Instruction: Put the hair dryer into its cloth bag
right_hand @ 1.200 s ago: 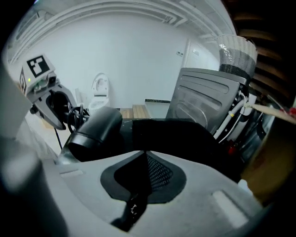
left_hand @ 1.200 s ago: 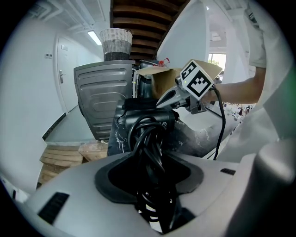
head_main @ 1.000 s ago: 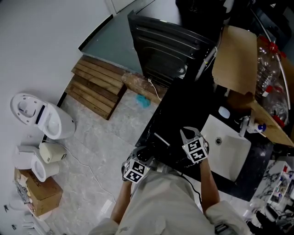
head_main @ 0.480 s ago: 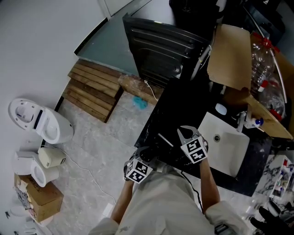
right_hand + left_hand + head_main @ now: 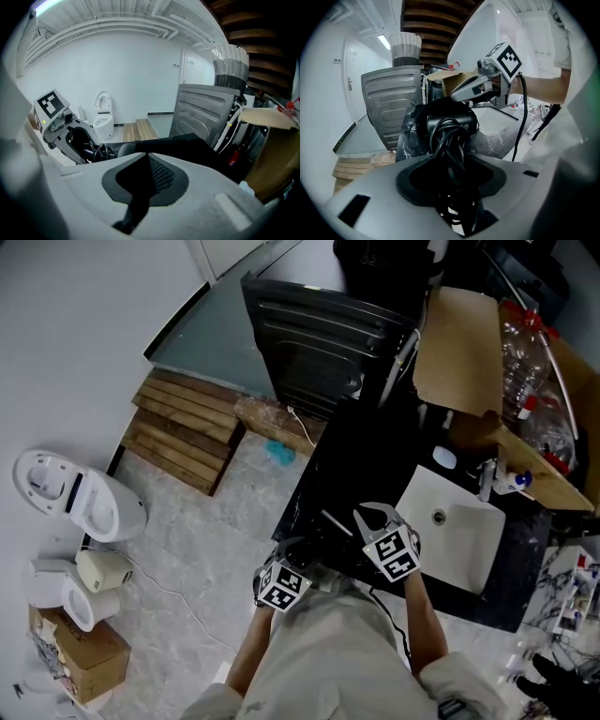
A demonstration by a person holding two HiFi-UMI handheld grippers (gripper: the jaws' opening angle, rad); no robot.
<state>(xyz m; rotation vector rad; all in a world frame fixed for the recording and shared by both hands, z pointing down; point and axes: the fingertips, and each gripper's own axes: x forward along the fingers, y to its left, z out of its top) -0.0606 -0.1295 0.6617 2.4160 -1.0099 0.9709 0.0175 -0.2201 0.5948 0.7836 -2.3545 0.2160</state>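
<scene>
While the left gripper held the hair dryer by its coiled cord between its fingers, the right gripper pinched the black cloth bag just right, above the dark table.

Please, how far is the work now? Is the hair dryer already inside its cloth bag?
Not yet. Done: both things are picked up. In hand: the left gripper holds the hair dryer, with its coiled cord between the fingers; the right gripper holds the black cloth bag. Left: the dryer is outside the bag, so it has yet to go in. The bag's opening cannot be seen.
</scene>
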